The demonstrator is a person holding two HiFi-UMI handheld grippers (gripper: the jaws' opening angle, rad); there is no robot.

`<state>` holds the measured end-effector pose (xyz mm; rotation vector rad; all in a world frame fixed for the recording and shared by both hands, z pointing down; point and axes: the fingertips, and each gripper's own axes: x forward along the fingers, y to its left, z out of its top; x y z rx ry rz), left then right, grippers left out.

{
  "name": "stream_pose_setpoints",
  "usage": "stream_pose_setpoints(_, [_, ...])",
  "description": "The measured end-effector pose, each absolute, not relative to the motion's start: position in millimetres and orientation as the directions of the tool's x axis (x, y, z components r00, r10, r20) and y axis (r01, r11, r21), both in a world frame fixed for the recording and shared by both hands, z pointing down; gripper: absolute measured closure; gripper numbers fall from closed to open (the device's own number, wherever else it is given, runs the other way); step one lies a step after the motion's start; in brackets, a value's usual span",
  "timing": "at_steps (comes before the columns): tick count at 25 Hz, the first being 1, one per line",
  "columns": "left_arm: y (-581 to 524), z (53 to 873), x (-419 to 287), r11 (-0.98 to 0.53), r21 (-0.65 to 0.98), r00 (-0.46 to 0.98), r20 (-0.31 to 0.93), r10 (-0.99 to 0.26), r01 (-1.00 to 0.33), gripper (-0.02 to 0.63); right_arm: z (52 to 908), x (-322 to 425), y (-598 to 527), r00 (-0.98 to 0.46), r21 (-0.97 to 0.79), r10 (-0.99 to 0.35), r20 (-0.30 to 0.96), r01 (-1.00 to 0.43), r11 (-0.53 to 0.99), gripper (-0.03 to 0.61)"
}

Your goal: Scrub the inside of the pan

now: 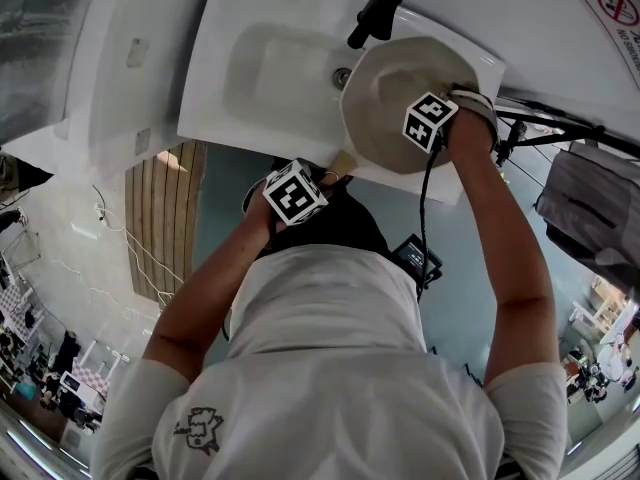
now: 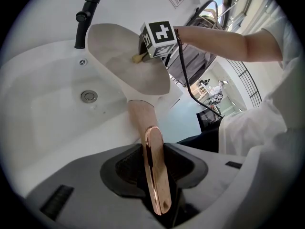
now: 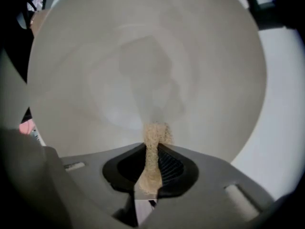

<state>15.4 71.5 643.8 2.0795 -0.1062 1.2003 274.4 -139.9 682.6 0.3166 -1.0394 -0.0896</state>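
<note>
A white sink (image 1: 260, 58) with a black faucet (image 1: 375, 13) fills the scene, in a bright room with a pale floor below. The left hand-held gripper (image 2: 153, 173) is clamped on the rose-gold end of the handle (image 2: 151, 147), its jaws pressed against both flat sides. From there the handle runs straight away from the jaws, up toward the faucet, so the long axis of the pan (image 2: 128, 61) lies in line with this gripper. The pan hangs tilted over the right end of the sink, beside the faucet, with its pale inside turned toward the person's right. The right hand-held gripper (image 3: 151, 163) pinches a tan scrub pad (image 3: 153, 142) that sticks out past the jaw tips and points squarely into the bowl. In the left gripper view the pad's tip looks to be against the inner wall near the far rim, though contact is hard to confirm. The right gripper is the nearer one to the inside surface, so the scrubbing stroke falls to it, while the left only steadies the pan by its handle.
</note>
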Motion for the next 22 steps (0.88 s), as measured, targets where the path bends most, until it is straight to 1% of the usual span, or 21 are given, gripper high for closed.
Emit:
stream_pose_setpoints(3, [72, 643, 16, -0.738, 0.546, 0.560, 0.781, 0.276, -0.397, 0.471, 665, 263, -174, 0.443, 0.468, -0.418, 0.793, -0.004, 0.884, 0.515])
stream_pose_setpoints(5, [73, 643, 15, -0.738, 0.547, 0.557, 0.782, 0.280, -0.395, 0.471, 653, 252, -191, 0.386, 0.557, -0.522, 0.761, 0.024, 0.830, 0.515])
stream_pose_setpoints(8, [72, 643, 15, -0.739, 0.547, 0.561, 0.779, 0.279, -0.393, 0.471, 634, 229, -209, 0.282, 0.652, -0.628, 0.725, 0.015, 0.758, 0.516])
stream_pose_setpoints(11, [72, 643, 15, -0.742, 0.547, 0.562, 0.778, 0.281, -0.387, 0.471, 632, 206, -219, 0.179, 0.708, -0.696, 0.695, -0.003, 0.706, 0.517])
stream_pose_setpoints(14, [73, 644, 15, -0.745, 0.549, 0.559, 0.777, 0.289, -0.378, 0.471, 619, 182, -226, 0.120, 0.740, -0.732, 0.671, -0.047, 0.671, 0.517])
stream_pose_setpoints(16, [73, 644, 15, -0.745, 0.549, 0.555, 0.778, 0.292, -0.378, 0.469, 616, 161, -226, 0.049, 0.730, -0.729, 0.683, -0.088, 0.678, 0.517])
stream_pose_setpoints(19, [73, 644, 17, -0.747, 0.550, 0.557, 0.777, 0.293, -0.374, 0.469, 624, 124, -218, -0.128, 0.630, -0.656, 0.744, -0.195, 0.752, 0.517])
stream_pose_setpoints(22, [74, 644, 18, -0.749, 0.547, 0.553, 0.780, 0.294, -0.374, 0.466, 639, 97, -204, -0.241, 0.522, -0.567, 0.788, -0.227, 0.822, 0.517])
